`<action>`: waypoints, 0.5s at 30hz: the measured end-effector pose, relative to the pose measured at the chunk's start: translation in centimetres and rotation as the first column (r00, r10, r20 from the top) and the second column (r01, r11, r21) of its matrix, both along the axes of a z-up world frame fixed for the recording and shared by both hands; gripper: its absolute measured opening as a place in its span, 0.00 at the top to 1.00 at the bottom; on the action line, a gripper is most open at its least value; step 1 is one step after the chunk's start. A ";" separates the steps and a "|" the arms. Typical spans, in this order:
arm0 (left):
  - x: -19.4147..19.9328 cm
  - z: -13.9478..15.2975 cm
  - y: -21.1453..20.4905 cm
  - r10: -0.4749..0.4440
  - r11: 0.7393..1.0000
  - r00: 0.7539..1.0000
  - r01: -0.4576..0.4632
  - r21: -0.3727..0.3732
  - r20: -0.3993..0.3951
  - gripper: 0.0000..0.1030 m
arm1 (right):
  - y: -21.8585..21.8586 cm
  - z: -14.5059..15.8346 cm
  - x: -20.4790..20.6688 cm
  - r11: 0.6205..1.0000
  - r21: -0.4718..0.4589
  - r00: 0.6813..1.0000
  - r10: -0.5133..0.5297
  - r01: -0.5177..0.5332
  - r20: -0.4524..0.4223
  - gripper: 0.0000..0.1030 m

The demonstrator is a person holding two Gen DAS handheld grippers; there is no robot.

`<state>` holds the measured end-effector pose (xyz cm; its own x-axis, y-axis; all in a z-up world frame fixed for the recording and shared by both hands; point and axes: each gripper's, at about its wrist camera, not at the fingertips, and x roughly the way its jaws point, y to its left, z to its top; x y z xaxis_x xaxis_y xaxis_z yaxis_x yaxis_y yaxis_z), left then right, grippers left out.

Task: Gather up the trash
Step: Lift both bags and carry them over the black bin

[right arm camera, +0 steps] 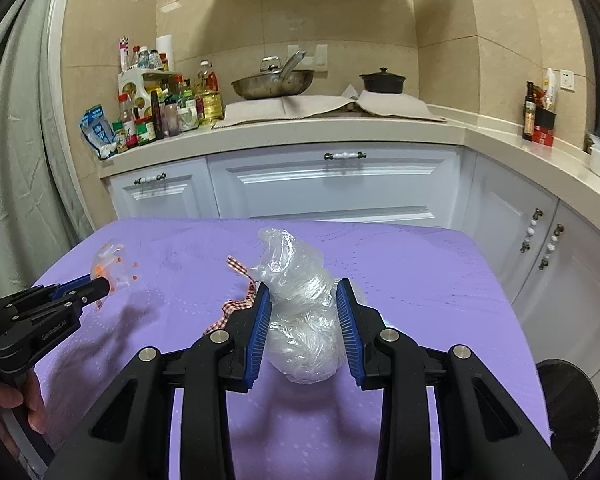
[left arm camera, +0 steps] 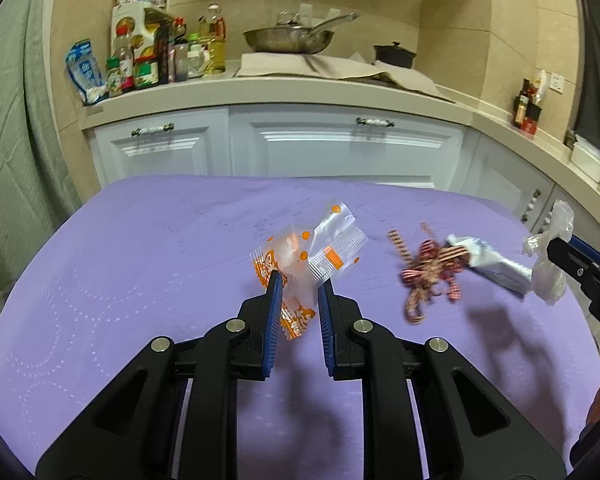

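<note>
Kitchen cabinets [right arm camera: 328, 184] and a cluttered counter [right arm camera: 340, 128] form the background; between them and my position stands a table with a purple cloth [left arm camera: 140, 264]. Its far edge and right edge show in the right wrist view, with a dark round bin [right arm camera: 568, 404] just beyond the right edge. I read the left half of the cloth as bare, giving open room there.

I see the right gripper [right arm camera: 302, 300] clamped on a crumpled clear plastic bag [right arm camera: 296, 276]. The bag's long axis runs along the fingers, its bunched end pointing away toward the cabinets. From the left wrist view, a white packet [left arm camera: 496, 264] and a tangle of red checked ribbon [left arm camera: 432, 268] hang off this bundle, pointing left above the cloth; their shadow falls apart from them.

I see the left gripper [left arm camera: 298, 284] closed on an orange-dotted clear wrapper [left arm camera: 312, 252]. The wrapper's long axis runs between the pads, tilted up and to the right, its open clear end farthest from me and its orange printed end [left arm camera: 296, 320] hanging below the fingers.

A hand [right arm camera: 16, 408] holds the left gripper's handle at the lower left of the right wrist view.
</note>
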<state>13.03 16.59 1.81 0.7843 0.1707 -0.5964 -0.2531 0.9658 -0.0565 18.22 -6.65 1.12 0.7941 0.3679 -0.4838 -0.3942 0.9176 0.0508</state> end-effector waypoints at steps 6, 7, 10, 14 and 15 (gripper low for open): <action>-0.1 1.0 -3.1 -0.052 0.999 0.998 0.052 0.007 0.021 0.83 | -3.4 0.5 -1.6 0.999 0.015 0.999 -0.048 0.048 0.022 0.67; -0.1 1.2 -3.8 -0.065 0.998 0.998 0.065 0.008 0.024 0.83 | -4.0 0.6 -1.8 0.998 0.018 0.998 -0.058 0.058 0.024 0.67; -0.2 1.6 -5.8 -0.099 0.995 0.995 0.098 0.010 0.035 0.83 | -6.0 0.7 -2.5 0.996 0.026 0.995 -0.091 0.091 0.031 0.67; -0.2 2.0 -9.2 -0.157 0.987 0.986 0.157 0.019 0.046 0.83 | -8.9 0.9 -3.6 0.989 0.030 0.989 -0.143 0.142 0.047 0.67; -0.1 2.1 -10.2 -0.175 0.985 0.983 0.174 0.022 0.049 0.83 | -9.6 1.0 -3.8 0.988 0.034 0.987 -0.153 0.151 0.048 0.67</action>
<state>12.90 6.43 3.95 0.8319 0.0386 -0.5537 -0.0780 0.9958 -0.0478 14.41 -16.22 2.07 0.8651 0.2547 -0.4320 -0.2528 0.9655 0.0629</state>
